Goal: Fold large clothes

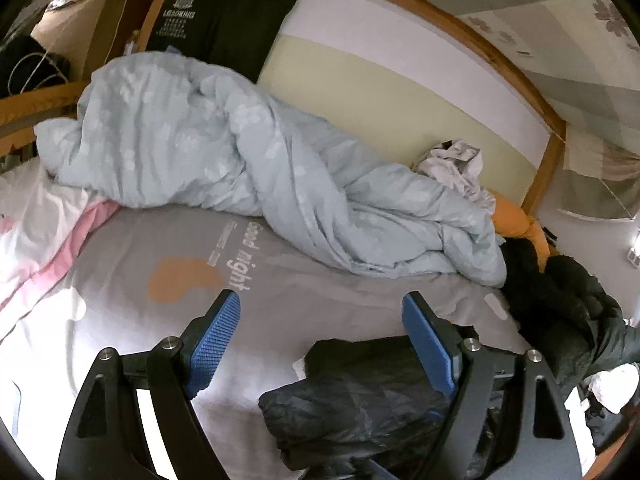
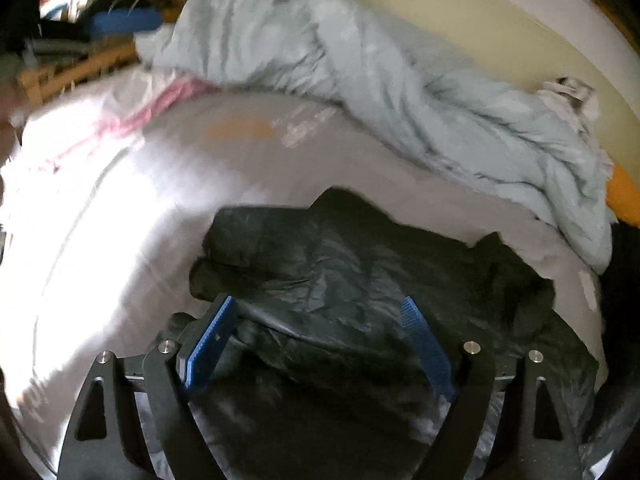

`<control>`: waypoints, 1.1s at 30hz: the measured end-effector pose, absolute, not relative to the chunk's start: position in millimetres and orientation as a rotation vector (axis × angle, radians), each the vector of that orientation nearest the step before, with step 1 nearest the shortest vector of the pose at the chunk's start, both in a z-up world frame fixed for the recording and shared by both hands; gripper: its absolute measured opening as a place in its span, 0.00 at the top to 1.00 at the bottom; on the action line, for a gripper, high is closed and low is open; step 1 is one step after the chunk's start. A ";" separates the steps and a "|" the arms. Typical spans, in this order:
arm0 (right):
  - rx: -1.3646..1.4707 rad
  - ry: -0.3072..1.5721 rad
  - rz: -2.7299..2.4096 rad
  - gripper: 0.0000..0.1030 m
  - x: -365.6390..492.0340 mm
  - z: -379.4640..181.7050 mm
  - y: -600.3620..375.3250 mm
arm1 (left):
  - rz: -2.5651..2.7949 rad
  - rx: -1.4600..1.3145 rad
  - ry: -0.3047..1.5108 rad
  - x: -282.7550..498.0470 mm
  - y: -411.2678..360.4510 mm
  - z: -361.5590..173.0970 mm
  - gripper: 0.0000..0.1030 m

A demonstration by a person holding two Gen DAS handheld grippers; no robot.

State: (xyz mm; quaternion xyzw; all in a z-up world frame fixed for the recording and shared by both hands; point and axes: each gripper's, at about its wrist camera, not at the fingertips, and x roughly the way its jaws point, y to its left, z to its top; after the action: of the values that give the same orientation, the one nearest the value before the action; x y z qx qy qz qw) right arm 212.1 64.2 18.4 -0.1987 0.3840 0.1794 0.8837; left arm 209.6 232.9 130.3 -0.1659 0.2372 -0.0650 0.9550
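Observation:
A black puffy jacket (image 2: 360, 280) lies folded over on the grey bed sheet (image 2: 180, 208). In the left wrist view its near end (image 1: 360, 400) shows at the bottom, under my right-hand finger. My left gripper (image 1: 320, 304) is open and empty, above the sheet just left of the jacket. My right gripper (image 2: 318, 308) is open, low over the jacket, its blue pads (image 2: 208, 344) on either side of a fold, holding nothing. The right wrist view is blurred.
A crumpled light blue duvet (image 1: 240, 152) lies along the wall side of the bed. More dark clothes (image 1: 560, 300) and an orange item (image 1: 516, 220) are piled at the right. A wooden bed frame (image 1: 460, 16) borders the mattress. A black shirt (image 1: 224, 12) hangs at the head.

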 end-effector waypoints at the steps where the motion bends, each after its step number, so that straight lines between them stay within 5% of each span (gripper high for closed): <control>1: -0.419 0.830 0.378 0.17 219.7 10.0 67.8 | -0.131 -0.350 0.487 209.7 234.3 128.3 0.21; 9: -0.397 0.942 0.345 0.17 246.5 -38.0 69.0 | -0.144 -0.371 0.505 214.0 235.3 120.8 0.21; 10: -0.375 0.923 0.345 0.34 246.6 -37.4 65.4 | -0.150 -0.361 0.509 214.2 232.6 120.2 0.21; 11: -0.342 0.883 0.341 0.65 246.2 -32.5 58.8 | -0.154 -0.347 0.513 214.3 229.5 119.6 0.21; 13: -0.281 0.811 0.310 0.93 243.9 -20.1 43.0 | -0.153 -0.313 0.517 214.5 222.1 119.8 0.21; 25: -0.252 0.514 -0.107 0.95 212.5 79.6 -105.9 | -0.175 -0.223 0.589 230.1 184.5 96.9 0.21; 33: -0.158 0.665 -0.291 0.94 217.3 56.6 -227.9 | -0.083 -0.066 0.823 261.8 144.5 32.3 0.22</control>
State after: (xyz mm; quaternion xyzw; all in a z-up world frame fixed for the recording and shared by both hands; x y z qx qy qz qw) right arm 217.3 -227.9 56.6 -0.0774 0.3249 -0.1422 0.9318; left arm 261.8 144.5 32.3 -0.0322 0.3999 -0.0404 0.9151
